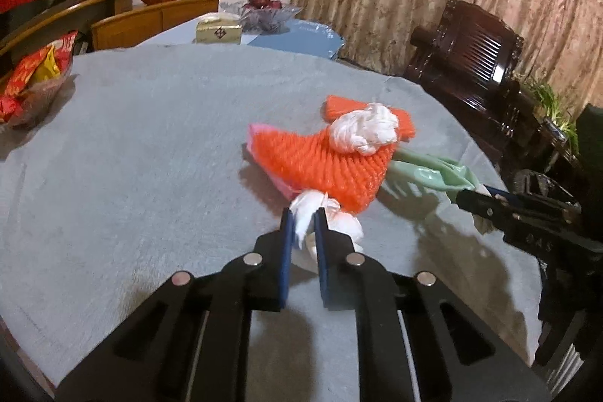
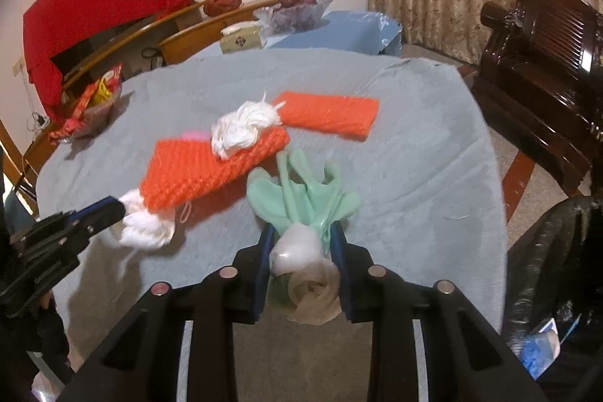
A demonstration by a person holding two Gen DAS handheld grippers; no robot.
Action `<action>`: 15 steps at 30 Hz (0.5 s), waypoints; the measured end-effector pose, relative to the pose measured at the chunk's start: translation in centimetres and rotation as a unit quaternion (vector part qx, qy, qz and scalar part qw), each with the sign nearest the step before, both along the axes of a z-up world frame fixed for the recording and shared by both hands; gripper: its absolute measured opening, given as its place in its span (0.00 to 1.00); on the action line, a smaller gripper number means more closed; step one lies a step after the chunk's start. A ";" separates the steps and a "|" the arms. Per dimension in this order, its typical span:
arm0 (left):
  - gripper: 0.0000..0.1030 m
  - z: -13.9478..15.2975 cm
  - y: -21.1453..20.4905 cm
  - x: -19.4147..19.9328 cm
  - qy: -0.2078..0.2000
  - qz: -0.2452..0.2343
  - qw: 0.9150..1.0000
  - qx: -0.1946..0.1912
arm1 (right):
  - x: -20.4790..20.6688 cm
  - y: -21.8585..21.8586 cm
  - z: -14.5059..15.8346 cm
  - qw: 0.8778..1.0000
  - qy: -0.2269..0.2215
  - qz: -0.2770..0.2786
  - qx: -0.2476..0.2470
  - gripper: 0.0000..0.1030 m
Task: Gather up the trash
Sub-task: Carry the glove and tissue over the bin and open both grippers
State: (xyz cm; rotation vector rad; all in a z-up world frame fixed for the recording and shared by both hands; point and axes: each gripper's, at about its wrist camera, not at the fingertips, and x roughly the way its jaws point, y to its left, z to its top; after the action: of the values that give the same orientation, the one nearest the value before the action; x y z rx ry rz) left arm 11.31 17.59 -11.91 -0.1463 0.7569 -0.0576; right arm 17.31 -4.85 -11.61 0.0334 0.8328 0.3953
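Two grippers: we hold both low over the grey cloth (image 2: pixel 414 145) on the table, each clamped on a piece of trash.
Left gripper (image 1: pixel 303 213): our blue pads are closed on a white wad (image 1: pixel 331 221) at the near edge of the pile; from the right wrist view we see it (image 2: pixel 117 210) at the left, pinching the same wad (image 2: pixel 145 225).
Right gripper (image 2: pixel 301 232): our fingers are closed on a pale bundle (image 2: pixel 297 249) with the green glove (image 2: pixel 297 198) bunched in the grip; a beige scrap hangs below it. From the left wrist view it (image 1: pixel 475 196) sits at the right, holding the end of the glove (image 1: pixel 433 172).
Near net (image 2: pixel 203 168): orange mesh sleeve, lying flat on the cloth, touching the white wad and partly over the glove's fingers.
Pink piece (image 1: pixel 254 134): peeks out from under the near net.
Tissue knot (image 2: pixel 243 129): white, crumpled, resting on top of the near net.
Far net (image 2: pixel 328 113): second orange sleeve, just behind the knot, flat on the cloth.
Black bag (image 2: pixel 546 251): at our right, off the table edge, with blue and white scraps inside.
Snack bowl (image 2: pixel 94 104): red and yellow wrappers, far left of the cloth.
Tissue box (image 2: pixel 241 38): on the blue table beyond.
Fruit bowl (image 2: pixel 290 12): clear, just beside the box.
Dark chair (image 2: pixel 546 63): far right, by the curtain.
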 end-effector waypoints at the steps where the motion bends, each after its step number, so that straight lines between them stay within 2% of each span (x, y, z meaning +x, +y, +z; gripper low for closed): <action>1: 0.11 0.3 -0.2 -0.1 -0.001 -0.001 1.000 -0.001 | -0.1 -0.3 0.3 1.000 -0.003 -0.002 0.002 0.29; 15: 0.09 4.6 -4.1 -1.9 -0.042 -0.037 0.998 -0.019 | -2.2 -4.0 4.6 0.998 -0.045 -0.025 0.020 0.29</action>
State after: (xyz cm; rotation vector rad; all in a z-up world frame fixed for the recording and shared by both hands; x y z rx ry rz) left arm 9.36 13.48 -7.29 -0.1517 0.6778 -0.1474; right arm 15.09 -8.81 -7.03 0.0729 0.7345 0.3645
